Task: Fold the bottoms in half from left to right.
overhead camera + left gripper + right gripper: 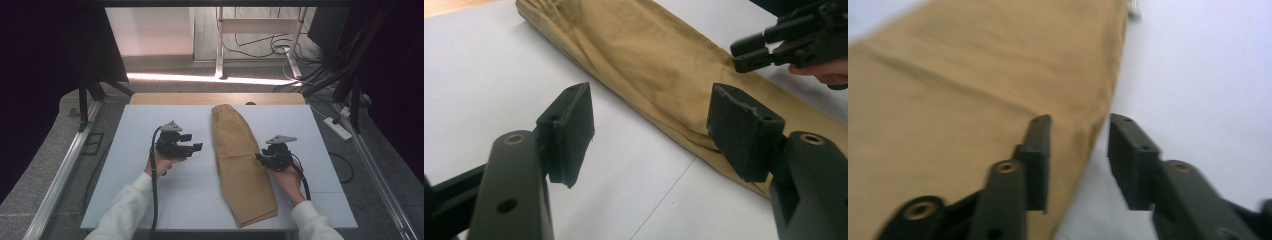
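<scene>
Grey floor (45, 165), perhaps carpeted; cables (260, 47) beyond.

white tbl (150, 200), pwr strip (338, 128), floor cables (260, 47)

Lab: cables (280, 47), metal frames (60, 170)

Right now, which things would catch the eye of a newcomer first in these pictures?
First, the folded tan trousers, lying lengthwise in the middle of the white table. Then the two black tongs: the left tongs stand open over bare table beside the trousers, and the right tongs are open at the trousers' right edge.
</scene>
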The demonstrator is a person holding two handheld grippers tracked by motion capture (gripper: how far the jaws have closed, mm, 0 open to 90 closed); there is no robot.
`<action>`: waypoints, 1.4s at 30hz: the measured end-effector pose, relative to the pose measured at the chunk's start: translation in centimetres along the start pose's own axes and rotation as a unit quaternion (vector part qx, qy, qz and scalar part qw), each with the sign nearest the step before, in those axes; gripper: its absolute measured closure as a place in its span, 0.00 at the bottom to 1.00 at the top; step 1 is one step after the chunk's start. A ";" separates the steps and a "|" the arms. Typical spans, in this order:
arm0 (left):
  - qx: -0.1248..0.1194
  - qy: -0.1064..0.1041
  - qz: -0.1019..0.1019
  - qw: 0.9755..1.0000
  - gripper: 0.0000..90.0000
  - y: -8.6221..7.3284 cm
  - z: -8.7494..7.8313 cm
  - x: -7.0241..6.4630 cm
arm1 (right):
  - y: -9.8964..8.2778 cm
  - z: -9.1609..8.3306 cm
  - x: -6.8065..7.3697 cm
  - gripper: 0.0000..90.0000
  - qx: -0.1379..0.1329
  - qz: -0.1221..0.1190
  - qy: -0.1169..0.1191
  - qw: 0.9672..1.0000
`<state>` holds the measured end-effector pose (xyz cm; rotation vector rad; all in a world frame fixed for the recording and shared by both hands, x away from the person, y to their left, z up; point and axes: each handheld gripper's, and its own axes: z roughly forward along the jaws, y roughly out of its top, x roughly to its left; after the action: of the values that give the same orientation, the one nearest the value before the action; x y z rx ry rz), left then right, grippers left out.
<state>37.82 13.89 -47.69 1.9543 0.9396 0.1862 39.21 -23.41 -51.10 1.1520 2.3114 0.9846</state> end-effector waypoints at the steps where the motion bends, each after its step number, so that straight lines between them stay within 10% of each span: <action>1: 0.000 0.000 0.000 1.000 0.37 0.0 0.0 0.0 | 0.2 -0.3 0.3 0.64 -0.011 -0.004 0.002 1.000; 9: 0.003 0.002 -0.004 1.000 0.36 -0.3 -0.1 0.1 | 0.3 -2.4 5.0 0.55 -0.025 -0.073 0.077 0.994; 13: 0.007 0.007 0.000 1.000 0.36 -0.4 -0.3 -0.1 | 0.3 -2.6 6.2 0.53 -0.023 -0.067 0.115 0.991; 42: 0.005 0.013 0.000 1.000 0.35 -0.6 -0.7 -0.1 | -1.1 -1.2 13.2 0.39 0.042 -0.141 0.156 0.977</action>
<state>37.10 14.50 -47.76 1.9657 0.9580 0.2080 30.09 -13.78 -51.38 0.7078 2.6916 1.0263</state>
